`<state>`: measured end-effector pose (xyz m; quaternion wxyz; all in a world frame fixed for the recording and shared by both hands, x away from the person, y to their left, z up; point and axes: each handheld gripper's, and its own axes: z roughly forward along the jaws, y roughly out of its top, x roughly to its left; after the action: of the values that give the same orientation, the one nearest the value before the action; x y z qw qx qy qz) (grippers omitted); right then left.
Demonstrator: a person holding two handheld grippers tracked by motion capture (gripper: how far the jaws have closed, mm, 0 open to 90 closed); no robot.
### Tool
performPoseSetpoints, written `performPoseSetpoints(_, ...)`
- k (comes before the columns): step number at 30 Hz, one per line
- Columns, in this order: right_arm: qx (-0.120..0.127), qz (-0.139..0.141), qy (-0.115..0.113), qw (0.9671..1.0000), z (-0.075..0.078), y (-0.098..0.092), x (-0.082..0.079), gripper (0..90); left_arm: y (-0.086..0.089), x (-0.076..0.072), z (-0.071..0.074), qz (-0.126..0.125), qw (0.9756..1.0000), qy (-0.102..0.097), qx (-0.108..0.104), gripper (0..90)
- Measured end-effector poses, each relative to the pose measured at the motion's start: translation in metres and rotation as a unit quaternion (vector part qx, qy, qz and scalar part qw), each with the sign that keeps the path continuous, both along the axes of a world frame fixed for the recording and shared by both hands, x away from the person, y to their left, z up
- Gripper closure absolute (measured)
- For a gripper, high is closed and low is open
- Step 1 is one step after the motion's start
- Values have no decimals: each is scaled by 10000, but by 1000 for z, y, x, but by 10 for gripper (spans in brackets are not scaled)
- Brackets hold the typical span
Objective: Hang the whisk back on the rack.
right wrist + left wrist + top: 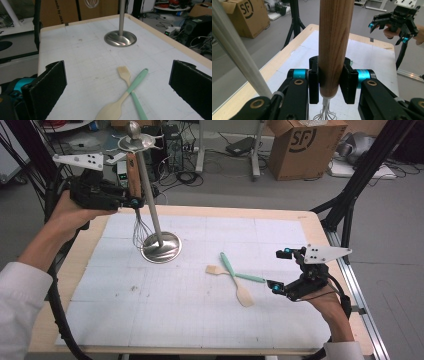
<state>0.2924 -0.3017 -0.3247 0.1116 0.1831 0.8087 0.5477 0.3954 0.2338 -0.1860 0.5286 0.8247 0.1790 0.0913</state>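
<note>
At the left of the counter [100, 330], the left tongs [134, 201] pinch the wooden handle of a wire whisk [133, 175], pads pressed on both sides of the handle just above its lower end. The whisk hangs upright, long axis vertical, wire loops pointing down, clear of the surface and just beside the polished steel utensil stand with round base [161, 246]. To hang it well, keep the handle vertical, raise its top toward the hooks at the stand's head, and avoid knocking the pole. Toward the right, a mint-green silicone spatula [228, 266] lies crossed with a pale wooden spoon [243, 295]. Near these, the right tongs [280, 269] stand spread wide, holding nothing.
</note>
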Motion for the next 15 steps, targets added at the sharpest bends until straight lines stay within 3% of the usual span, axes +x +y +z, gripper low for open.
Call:
performPoseSetpoints(9,120,-66,82,9999,-13,-10,-3,2,5,10,2,51,9996,214,157,724)
performPoseSetpoints(15,139,-131,16,9998,-18,-15,-6,2,6,14,1,303,9982,397,324,724)
